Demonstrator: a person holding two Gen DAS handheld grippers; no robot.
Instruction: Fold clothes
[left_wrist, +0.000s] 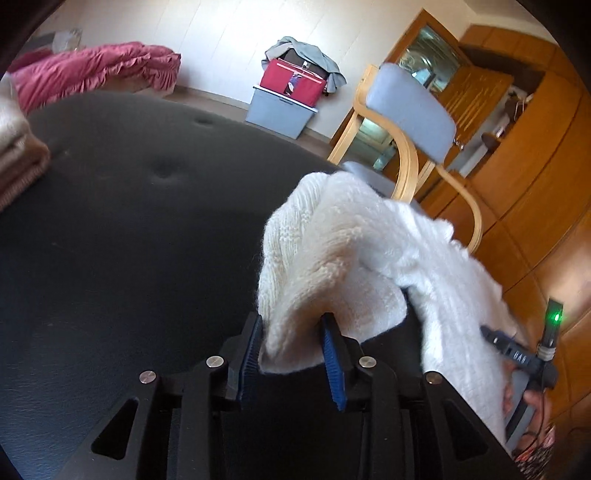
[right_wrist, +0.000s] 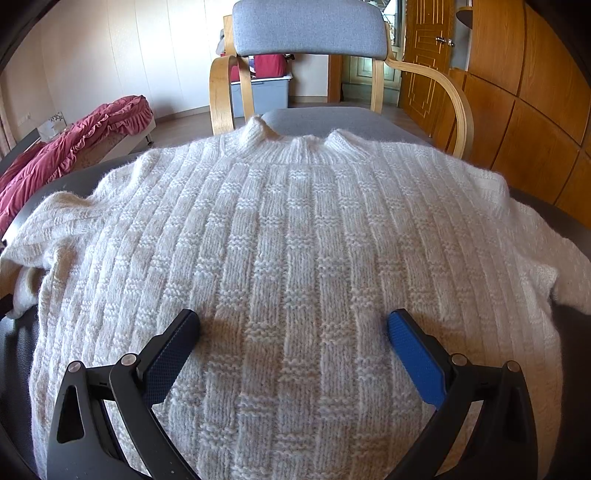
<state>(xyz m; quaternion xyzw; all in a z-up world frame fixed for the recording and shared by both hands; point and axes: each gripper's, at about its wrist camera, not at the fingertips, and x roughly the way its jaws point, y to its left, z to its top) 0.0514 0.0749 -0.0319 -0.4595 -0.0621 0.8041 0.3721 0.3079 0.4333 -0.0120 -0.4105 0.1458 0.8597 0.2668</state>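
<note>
A cream cable-knit sweater (right_wrist: 295, 240) lies flat, collar away from me, on a black padded surface (left_wrist: 110, 221). In the right wrist view my right gripper (right_wrist: 293, 325) stands wide open just over the sweater's lower middle, with only the flat knit between its blue pads (right_wrist: 417, 362). In the left wrist view my left gripper (left_wrist: 291, 332) has a bunched fold of the sweater's sleeve (left_wrist: 325, 258) filling the gap between its pads and touching both. The sleeve runs right toward a hand (left_wrist: 532, 398) on the other gripper's body.
A grey-cushioned wooden armchair (right_wrist: 310, 29) stands right behind the surface. Folded beige cloths (left_wrist: 18, 155) sit at the surface's left edge. Red bedding (left_wrist: 92, 74) and a grey box with a red bag (left_wrist: 280, 110) are by the far wall. Wooden cupboards (right_wrist: 535, 110) line the right.
</note>
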